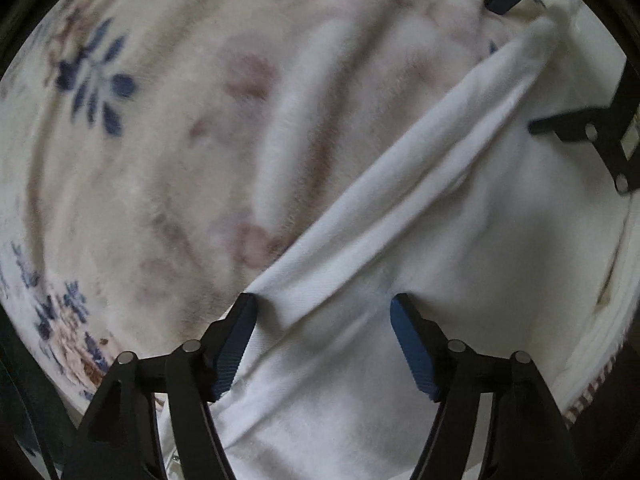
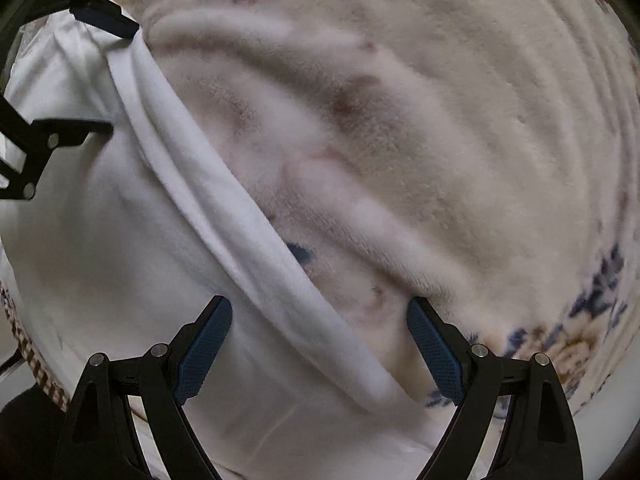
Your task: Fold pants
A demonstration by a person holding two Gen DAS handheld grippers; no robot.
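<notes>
Both tongs point steeply down at white pants (image 1: 440,240) spread on a fleecy, flower-printed blanket (image 1: 180,140), and both stand spread with nothing pinched.

Nearest the left tongs (image 1: 323,308), the cloth lies directly under and between the blue pads (image 1: 236,344), which do not press it. A thick rolled edge of the pants runs from between those pads away to the upper right, toward the other tool. The main body of the garment lies on the far pad's side of that edge; bare blanket lies on the near pad's side.

At the right tongs (image 2: 320,308) the same rolled edge (image 2: 240,216) passes between the pads (image 2: 204,352) and runs off to the upper left. One pad stands over the flat white cloth, the other over bare blanket. At the far end of the edge, the left tool's finger sits close against it; contact cannot be told.

Judged from its drape and soft creases, the fabric is light, limp and somewhat plush. It should bunch readily and sag between two holds, with no risk of breakage. It looks unlikely to slip from ribbed pads once pinched. The thick edge seems the best place to grip, one tool near each end, taking all layers together so the fold lifts evenly.
</notes>
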